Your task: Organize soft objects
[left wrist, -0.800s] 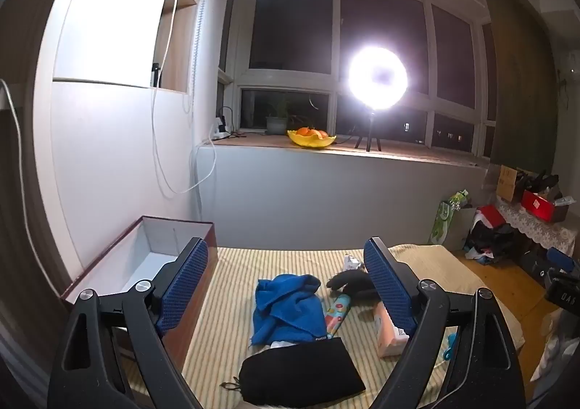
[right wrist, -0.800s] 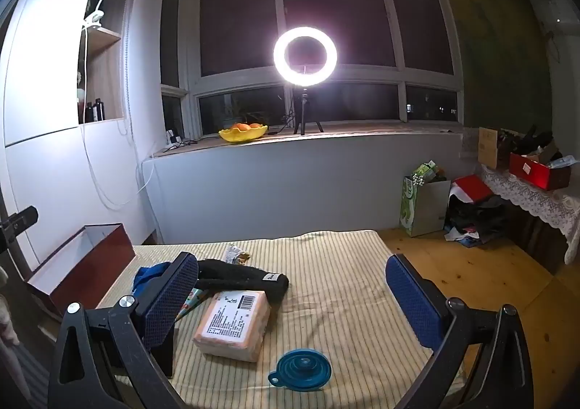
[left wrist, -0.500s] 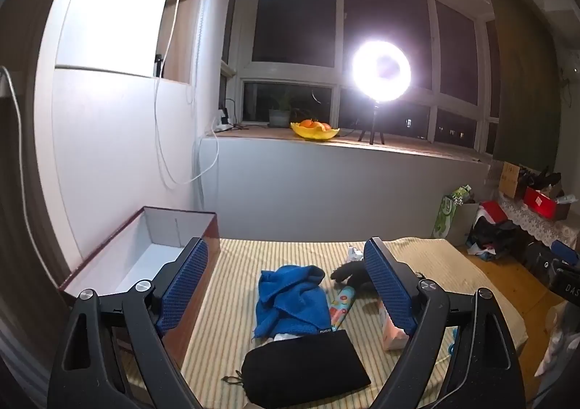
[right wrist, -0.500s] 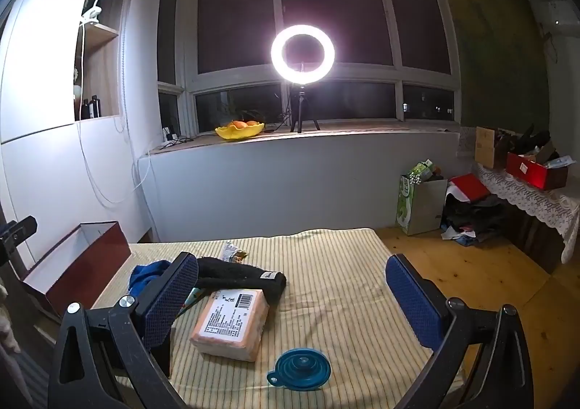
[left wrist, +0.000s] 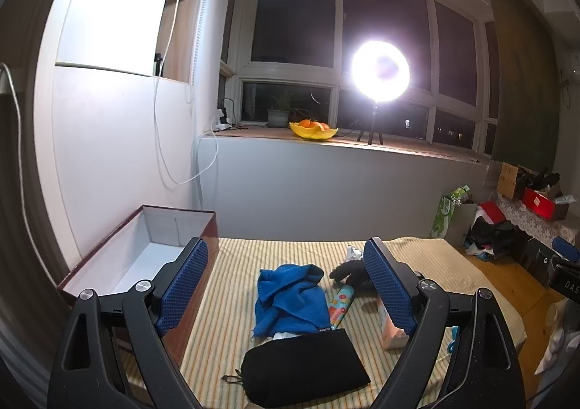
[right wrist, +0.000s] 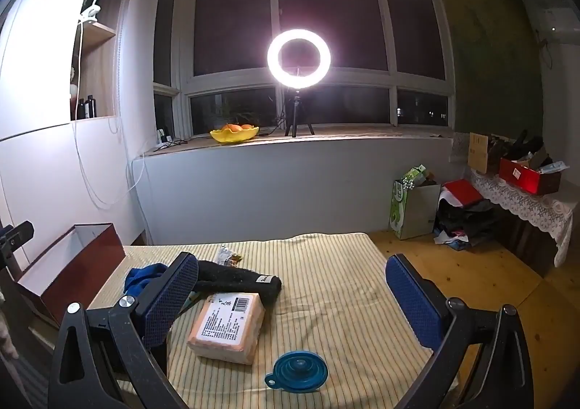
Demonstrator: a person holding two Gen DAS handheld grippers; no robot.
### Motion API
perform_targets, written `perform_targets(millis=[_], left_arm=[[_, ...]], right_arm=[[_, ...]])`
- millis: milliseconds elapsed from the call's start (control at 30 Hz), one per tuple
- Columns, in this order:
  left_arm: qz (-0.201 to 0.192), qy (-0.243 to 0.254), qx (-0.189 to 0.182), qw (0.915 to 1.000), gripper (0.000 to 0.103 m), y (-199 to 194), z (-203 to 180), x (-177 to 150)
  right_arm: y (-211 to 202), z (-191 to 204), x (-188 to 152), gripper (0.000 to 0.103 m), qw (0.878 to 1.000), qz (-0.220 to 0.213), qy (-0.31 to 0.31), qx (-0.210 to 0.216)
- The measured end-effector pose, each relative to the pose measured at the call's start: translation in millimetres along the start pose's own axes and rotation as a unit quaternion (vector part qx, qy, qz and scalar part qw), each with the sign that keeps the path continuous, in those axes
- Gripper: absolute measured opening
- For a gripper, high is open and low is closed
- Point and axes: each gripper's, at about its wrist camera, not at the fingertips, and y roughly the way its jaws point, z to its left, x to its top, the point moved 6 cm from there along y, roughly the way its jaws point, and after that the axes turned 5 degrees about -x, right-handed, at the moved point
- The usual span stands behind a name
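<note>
On the striped table (left wrist: 232, 285) lie a crumpled blue towel (left wrist: 290, 294), a black drawstring pouch (left wrist: 304, 367), a black glove (left wrist: 349, 273), a colourful tube (left wrist: 340, 304) and a pink wrapped pack (left wrist: 388, 327). My left gripper (left wrist: 286, 285) is open and empty above the towel. My right gripper (right wrist: 293, 294) is open and empty above the pink pack (right wrist: 228, 327), with the black glove (right wrist: 235, 278), the towel (right wrist: 143, 276) and a blue funnel (right wrist: 297, 369) nearby.
An open red-brown box (left wrist: 145, 256) with a white inside stands at the table's left edge and also shows in the right wrist view (right wrist: 72, 271). A small wrapper (right wrist: 228, 256) lies at the back. The wall and window sill with a ring light (right wrist: 299, 59) lie beyond.
Both wrist views have shifted slightly: the table's objects sit a little lower and closer in frame. Both grippers stay open and empty. Nothing on the table has moved.
</note>
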Motion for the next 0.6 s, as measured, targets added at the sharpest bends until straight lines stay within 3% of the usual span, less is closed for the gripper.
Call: perform_targets(millis=[600], left_arm=[[0.002, 0.002, -0.002, 1.0, 0.088, -0.2, -3.4, -1.1]], right_arm=[[1.1, 3.1, 0.2, 0.102, 1.0, -0.001, -0.006, 0.0]])
